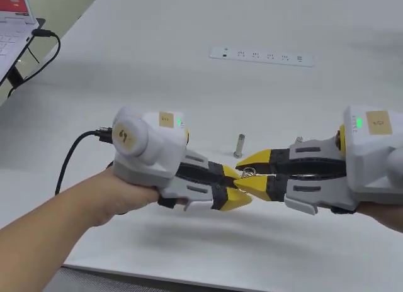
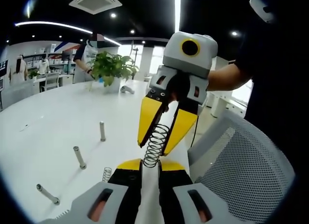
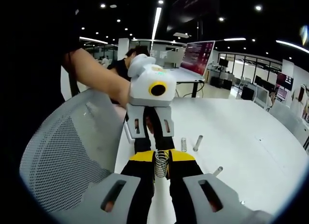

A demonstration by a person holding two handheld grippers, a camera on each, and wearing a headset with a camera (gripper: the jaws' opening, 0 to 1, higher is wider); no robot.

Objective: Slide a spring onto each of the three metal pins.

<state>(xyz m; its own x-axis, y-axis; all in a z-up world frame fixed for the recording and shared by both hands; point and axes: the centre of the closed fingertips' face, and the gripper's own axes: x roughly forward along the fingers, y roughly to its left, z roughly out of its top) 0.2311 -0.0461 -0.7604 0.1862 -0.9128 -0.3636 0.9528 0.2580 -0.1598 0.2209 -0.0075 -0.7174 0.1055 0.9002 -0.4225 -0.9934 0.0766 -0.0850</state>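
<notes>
Held the two grippers nose to nose just above the near part of the white worktop [image 1: 315, 21]. Had the left gripper [image 2: 150, 164] clenched on one end of a spring [image 2: 155, 143], with the coil pinched between the yellow tips. Had the right gripper [image 3: 162, 156] clenched on the other end of that same spring, which left it clear of the worktop and spanning the two sets of tips. Just beyond, saw three metal pins [image 2: 79, 157] standing upright on the worktop, apart from one another in a row, none carrying a spring. Noted a loose spring [image 2: 106, 174] standing on end near the pins, touching none of them. Farther back, saw a white power strip [image 1: 261, 56] lying flat, and a laptop [image 1: 12, 21] at the far left corner.
</notes>
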